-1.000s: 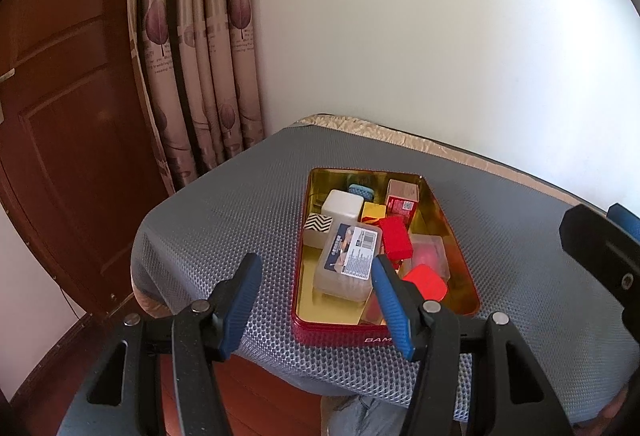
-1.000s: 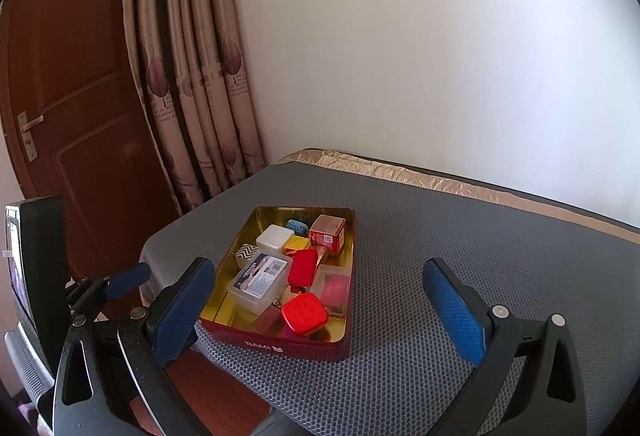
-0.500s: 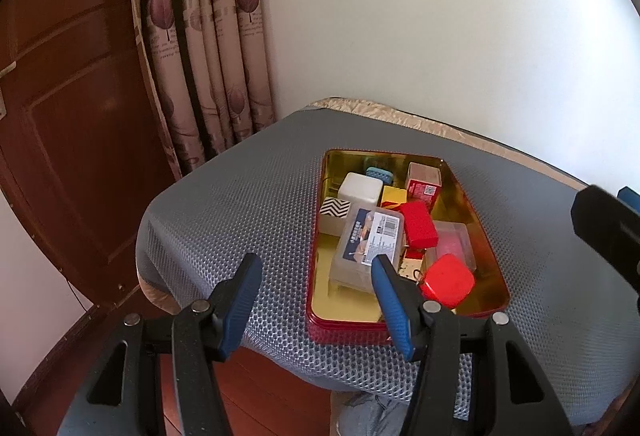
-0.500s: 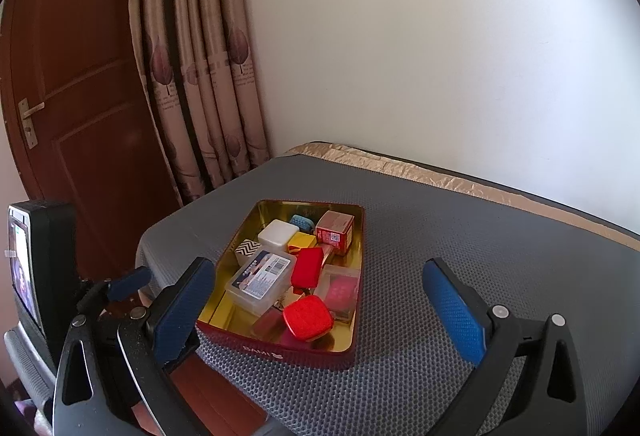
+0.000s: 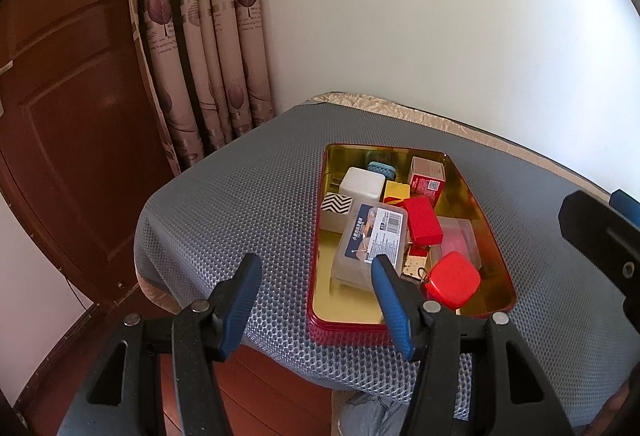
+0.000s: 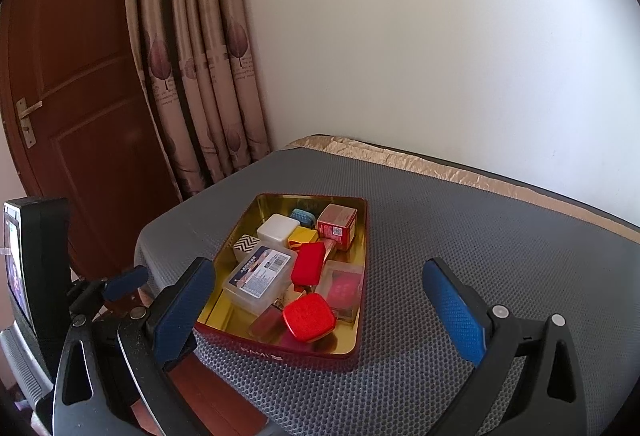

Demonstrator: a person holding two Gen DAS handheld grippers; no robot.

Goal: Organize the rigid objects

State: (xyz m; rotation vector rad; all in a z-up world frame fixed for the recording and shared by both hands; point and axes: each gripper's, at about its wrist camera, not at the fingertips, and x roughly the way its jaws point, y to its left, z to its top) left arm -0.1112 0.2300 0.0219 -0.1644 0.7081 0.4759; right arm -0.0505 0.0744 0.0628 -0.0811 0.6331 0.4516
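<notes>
A red tin tray with a gold inside sits on the grey mat near the table's left corner. It holds several small boxes: a clear plastic box with a label, a red rounded case, a red flat box, a white box and a red carton. My left gripper is open and empty, above the tray's near left corner. My right gripper is open and empty, in front of the tray.
The grey mesh mat covers the table to the right of the tray. A beige curtain and a brown door stand to the left. A white wall is behind. The table's edge drops off just left of the tray.
Both grippers have moved a little forward and higher over the table, so the tray shows more from above. Both have stayed open. Nothing in the tray has moved.
</notes>
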